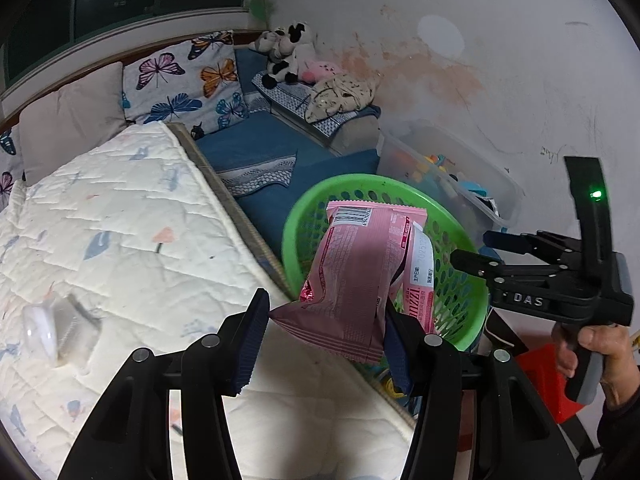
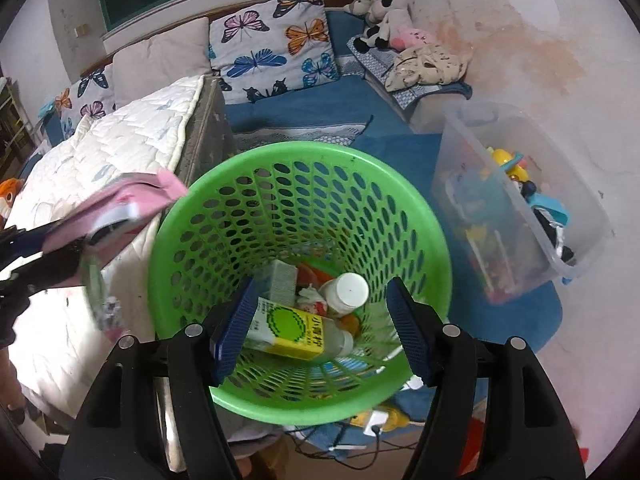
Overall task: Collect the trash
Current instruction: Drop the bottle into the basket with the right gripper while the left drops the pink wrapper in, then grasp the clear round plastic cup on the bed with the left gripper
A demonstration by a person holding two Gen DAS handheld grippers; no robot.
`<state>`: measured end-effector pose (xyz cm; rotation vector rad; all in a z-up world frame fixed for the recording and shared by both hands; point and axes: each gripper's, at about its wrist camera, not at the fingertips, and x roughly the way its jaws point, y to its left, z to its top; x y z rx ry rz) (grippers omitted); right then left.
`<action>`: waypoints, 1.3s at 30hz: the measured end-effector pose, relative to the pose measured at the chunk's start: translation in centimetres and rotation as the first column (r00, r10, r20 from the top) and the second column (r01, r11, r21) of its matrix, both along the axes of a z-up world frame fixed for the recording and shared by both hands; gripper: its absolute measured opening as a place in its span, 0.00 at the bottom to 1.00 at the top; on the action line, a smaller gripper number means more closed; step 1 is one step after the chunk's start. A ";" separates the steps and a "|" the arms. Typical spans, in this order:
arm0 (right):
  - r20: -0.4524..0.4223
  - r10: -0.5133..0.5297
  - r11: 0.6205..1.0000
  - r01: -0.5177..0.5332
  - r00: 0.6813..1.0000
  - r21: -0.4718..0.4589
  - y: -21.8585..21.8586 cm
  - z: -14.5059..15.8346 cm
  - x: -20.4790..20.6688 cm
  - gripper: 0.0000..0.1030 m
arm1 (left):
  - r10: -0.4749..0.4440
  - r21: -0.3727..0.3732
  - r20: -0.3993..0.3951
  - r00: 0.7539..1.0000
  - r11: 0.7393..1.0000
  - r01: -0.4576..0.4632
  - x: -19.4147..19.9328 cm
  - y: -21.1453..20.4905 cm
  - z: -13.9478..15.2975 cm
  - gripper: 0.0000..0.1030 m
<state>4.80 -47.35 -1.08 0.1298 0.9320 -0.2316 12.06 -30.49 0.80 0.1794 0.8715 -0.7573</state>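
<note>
My left gripper (image 1: 326, 336) is shut on a pink snack wrapper (image 1: 356, 268), which stands up between the pads over the bed's edge, just short of the green mesh basket (image 1: 352, 180). The right wrist view shows that wrapper (image 2: 132, 208) at the basket's left rim. My right gripper (image 2: 322, 328) hangs open over the basket (image 2: 280, 152) with nothing between its fingers. Down inside lie a yellow-green carton (image 2: 288, 328), a white-capped bottle (image 2: 346, 292) and other scraps. A hand holds the right gripper (image 1: 474, 248) at the right of the left wrist view. A clear plastic pack (image 1: 52, 332) lies on the quilt.
The bed with a white quilt (image 1: 120, 220) fills the left. A clear bin of toys (image 2: 520, 208) stands right of the basket against the wall. Butterfly pillows (image 2: 276, 44) and plush toys (image 2: 384, 16) lie at the back on blue bedding. Cables and small items lie on the floor below the basket.
</note>
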 end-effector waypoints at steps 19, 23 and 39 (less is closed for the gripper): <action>0.015 0.015 1.000 -0.015 1.000 0.006 0.4 0.3 -1.0 0.65 | -0.018 0.024 -0.028 0.999 1.000 0.019 -0.3 -2.0 -2.8 0.69; 0.025 0.028 0.999 -0.029 0.999 0.015 1.1 0.5 -0.9 0.65 | -0.002 0.036 0.005 1.000 0.999 0.002 -0.6 -0.7 -2.3 0.71; 0.046 0.150 0.988 -0.152 0.988 0.024 6.9 0.6 1.9 0.65 | 0.242 0.079 0.098 0.965 0.965 -0.250 3.0 10.9 -0.9 0.73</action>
